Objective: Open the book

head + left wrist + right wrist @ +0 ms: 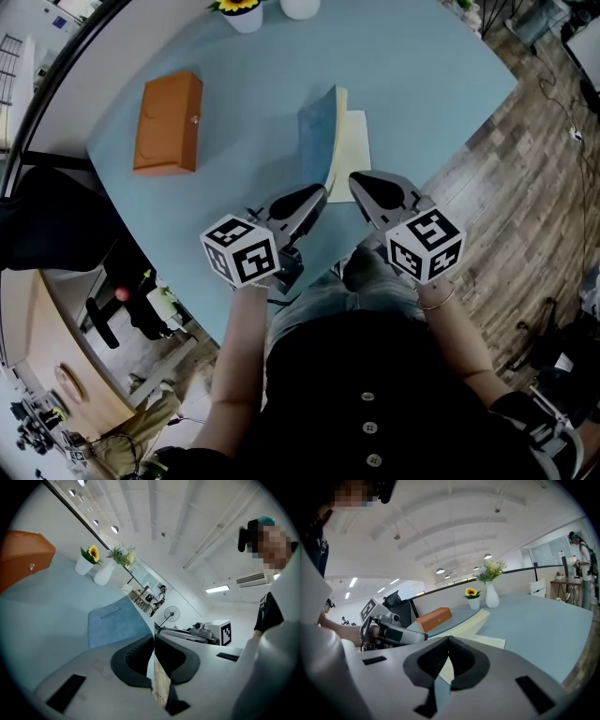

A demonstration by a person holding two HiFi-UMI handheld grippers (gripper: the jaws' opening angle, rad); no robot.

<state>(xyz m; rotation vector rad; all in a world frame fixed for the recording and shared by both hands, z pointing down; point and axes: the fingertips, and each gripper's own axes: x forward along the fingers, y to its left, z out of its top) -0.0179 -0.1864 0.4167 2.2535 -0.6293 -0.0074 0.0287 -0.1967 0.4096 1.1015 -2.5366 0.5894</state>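
- At the near edge of the table (234,103), the left tongs (322,193) are closed almost flat on the lower edge of the cover (315,131), which stands half raised. The nip looks shallow, so the cover could slip free and fall shut.
- Swinging it over quickly could drag the whole book (337,117), since nothing clearly pins it.
- The right tongs (357,179) have their jaws together at the near corner of the flat page (353,145). I cannot tell if they nip it; if so, a pull could crease it.
- The book lies just beyond both tips, cover by the left tongs, page by the right.
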